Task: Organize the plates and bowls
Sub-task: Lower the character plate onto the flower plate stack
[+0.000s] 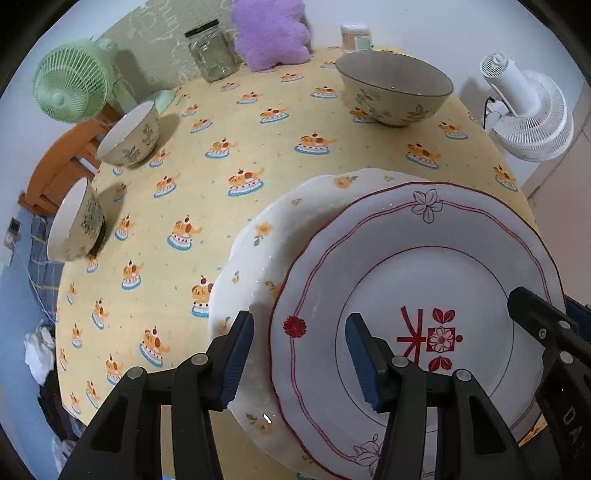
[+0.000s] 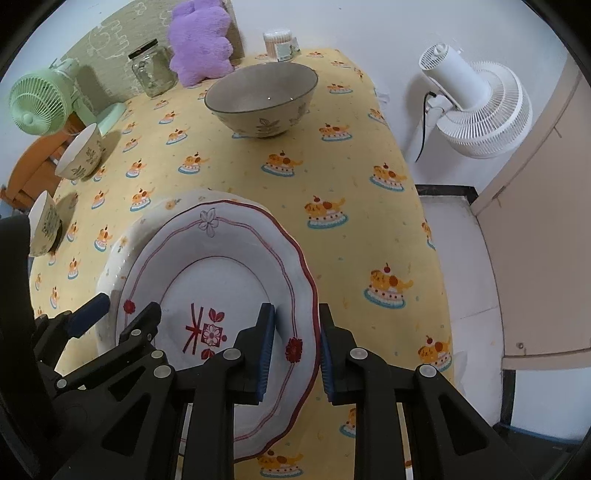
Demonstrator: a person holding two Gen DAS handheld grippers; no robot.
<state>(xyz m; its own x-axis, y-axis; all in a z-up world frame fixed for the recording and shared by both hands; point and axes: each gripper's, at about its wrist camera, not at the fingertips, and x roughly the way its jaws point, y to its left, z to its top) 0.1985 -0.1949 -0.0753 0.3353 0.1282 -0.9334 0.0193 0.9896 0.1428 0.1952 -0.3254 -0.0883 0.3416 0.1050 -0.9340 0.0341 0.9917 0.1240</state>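
A white plate with red trim lies on a flowered plate at the near side of the yellow tablecloth. My right gripper is shut on the red-trimmed plate's right rim, one pad inside and one outside. My left gripper is open and straddles that plate's left rim, its outer finger over the flowered plate. A large bowl stands at the back. Two small bowls sit along the left edge.
At the back stand a glass jar, a purple plush and a toothpick holder. A green fan is at the back left, and a white fan stands off the table's right edge.
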